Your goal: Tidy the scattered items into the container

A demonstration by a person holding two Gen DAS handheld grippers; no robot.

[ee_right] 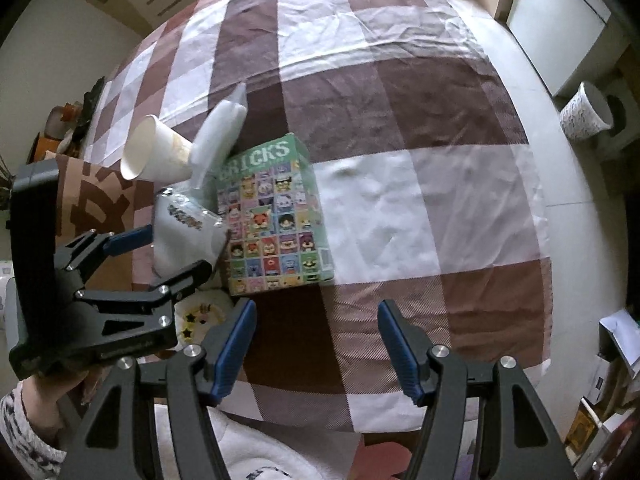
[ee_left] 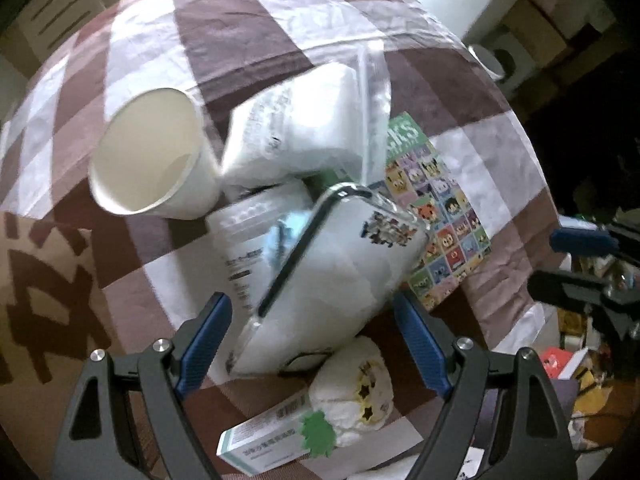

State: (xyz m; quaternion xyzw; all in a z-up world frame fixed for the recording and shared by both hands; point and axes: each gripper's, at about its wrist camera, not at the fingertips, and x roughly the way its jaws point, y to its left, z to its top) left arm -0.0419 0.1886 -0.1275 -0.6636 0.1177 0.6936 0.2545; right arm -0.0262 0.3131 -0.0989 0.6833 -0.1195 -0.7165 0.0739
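So: clear phone case [ee_left: 340, 256] with a cartoon sticker sits tilted between the left gripper's [ee_left: 312, 344] blue pads, jaws wide, not visibly clamping it; in the right wrist view the same case [ee_right: 188, 232] lies between that gripper's [ee_right: 172, 252] fingers. Landmark = BRICKS box [ee_right: 276, 216], flat on the checked bedspread [ee_right: 400, 100]. Case overlaps the box's left edge. White paper cup [ee_left: 156, 156] lies on its side, left of the box, mouth toward the left camera. White plastic-wrapped pack [ee_left: 296, 128] leans just behind the box's upper-left corner, touching the cup. White labelled pouch [ee_left: 240, 240] under the case. Near side of the box: round white plush with yellow stars [ee_left: 352, 392], touching a teal-and-white carton [ee_left: 260, 440]. Right gripper [ee_right: 316, 344] hovers on the box's near side, jaws wide, holding nothing. No container identifiable.
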